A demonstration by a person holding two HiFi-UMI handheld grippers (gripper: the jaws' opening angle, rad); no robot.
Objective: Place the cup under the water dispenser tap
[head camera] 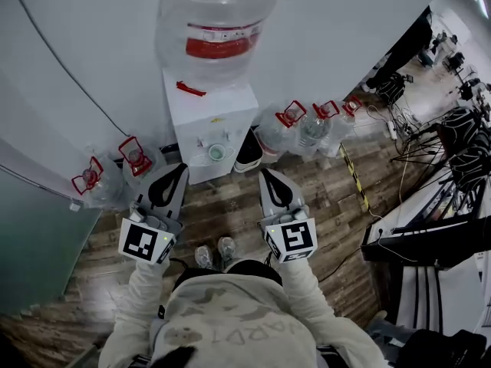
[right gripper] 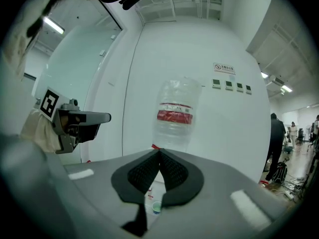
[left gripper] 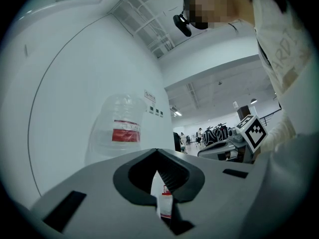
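Cup [head camera: 217, 152] stands on the dispenser [head camera: 201, 106] ledge dead ahead, midway between your left gripper [head camera: 179, 169] and right gripper [head camera: 265, 173], both pinched closed and empty.

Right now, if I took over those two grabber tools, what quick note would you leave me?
Left gripper: shut, empty, held away from the cup.
Right gripper: shut, empty, also away from it.
Cup: stands in the front recess of the water dispenser, and nothing touches it.
Done: the cup looks placed.
Left: probably only to check that it is lined up. It is too small here to tell.
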